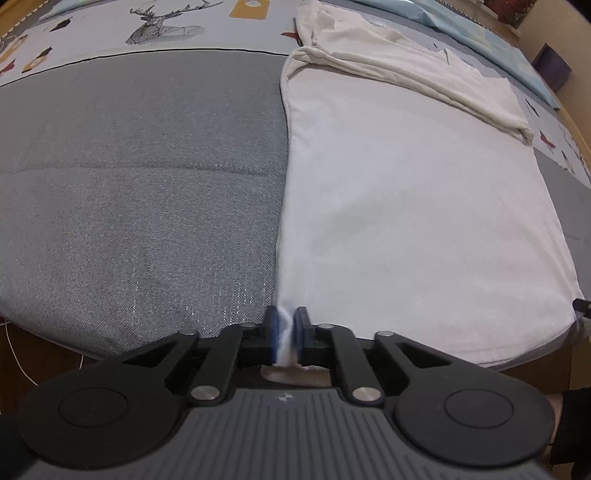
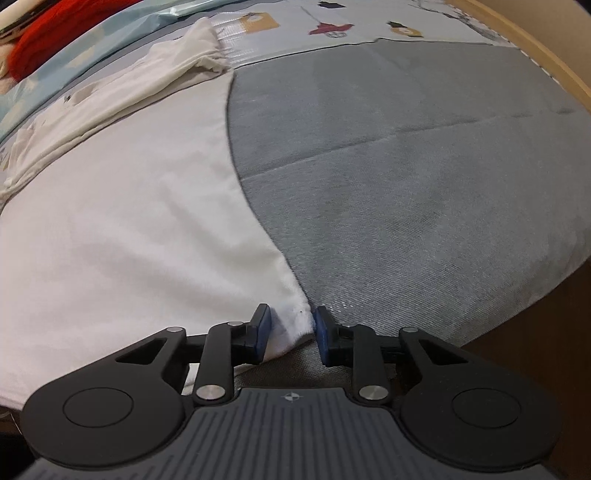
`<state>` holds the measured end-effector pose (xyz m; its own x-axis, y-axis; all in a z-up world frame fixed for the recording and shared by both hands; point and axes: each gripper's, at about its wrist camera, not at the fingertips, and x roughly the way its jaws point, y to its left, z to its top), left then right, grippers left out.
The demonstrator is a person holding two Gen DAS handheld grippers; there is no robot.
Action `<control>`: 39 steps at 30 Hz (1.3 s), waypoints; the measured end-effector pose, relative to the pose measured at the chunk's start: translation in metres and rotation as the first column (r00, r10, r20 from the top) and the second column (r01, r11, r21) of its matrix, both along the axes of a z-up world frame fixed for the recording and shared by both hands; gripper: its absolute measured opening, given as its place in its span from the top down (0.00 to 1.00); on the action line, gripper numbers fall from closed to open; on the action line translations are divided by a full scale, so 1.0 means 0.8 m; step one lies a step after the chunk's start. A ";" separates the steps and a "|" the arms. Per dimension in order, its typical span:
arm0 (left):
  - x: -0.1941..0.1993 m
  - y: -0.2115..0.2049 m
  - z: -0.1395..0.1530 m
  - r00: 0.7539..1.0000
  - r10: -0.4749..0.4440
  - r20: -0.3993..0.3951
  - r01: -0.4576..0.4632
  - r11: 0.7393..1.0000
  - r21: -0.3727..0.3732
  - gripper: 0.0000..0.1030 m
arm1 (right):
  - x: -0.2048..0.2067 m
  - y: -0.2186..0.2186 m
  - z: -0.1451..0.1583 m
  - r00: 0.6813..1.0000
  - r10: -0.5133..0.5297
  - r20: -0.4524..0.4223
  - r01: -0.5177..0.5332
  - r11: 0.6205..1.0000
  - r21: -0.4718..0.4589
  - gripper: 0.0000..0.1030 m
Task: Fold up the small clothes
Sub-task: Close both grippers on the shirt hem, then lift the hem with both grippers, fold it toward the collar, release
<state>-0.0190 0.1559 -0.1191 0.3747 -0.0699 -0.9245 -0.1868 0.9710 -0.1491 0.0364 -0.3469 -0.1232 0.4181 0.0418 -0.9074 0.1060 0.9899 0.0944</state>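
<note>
The white T-shirt (image 1: 424, 206) lies flat on the grey blanket (image 1: 140, 184) at the bed's near edge, sleeves already folded in at the far end. The left hand-held gripper (image 1: 285, 334) pinches one hem corner tight; the right hand-held gripper (image 2: 290, 332) straddles the other, pads apart. Likely next: close the right fully, then lift both corners level and carry the hem toward the collar.

Grey mat on a printed bedsheet

The grey mat (image 1: 140, 184) fills the frame's left; the deer-printed sheet (image 1: 166, 26) runs along the top. A red cloth (image 2: 44, 33) sits upper left.
</note>
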 end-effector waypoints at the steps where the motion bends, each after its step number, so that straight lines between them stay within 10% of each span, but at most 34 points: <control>1: -0.002 0.002 0.001 1.000 0.010 0.003 -0.010 1.000 -0.012 0.93 | 0.000 0.001 0.001 1.000 0.008 0.002 -0.008 1.000 0.003 0.84; 15: -0.006 0.002 0.020 1.000 -0.019 0.019 0.018 1.000 0.010 0.94 | -0.007 -0.001 0.014 0.999 0.006 0.041 -0.007 1.000 0.028 0.93; 31: -0.148 0.025 0.237 0.934 -0.251 0.256 0.249 0.968 0.041 0.95 | -0.115 -0.054 0.237 0.948 0.010 0.319 -0.113 0.945 0.306 0.94; 39: -0.123 0.044 0.227 0.941 -0.221 0.258 0.227 0.974 0.004 0.95 | -0.146 -0.068 0.263 0.952 0.025 0.305 -0.137 0.927 0.350 0.94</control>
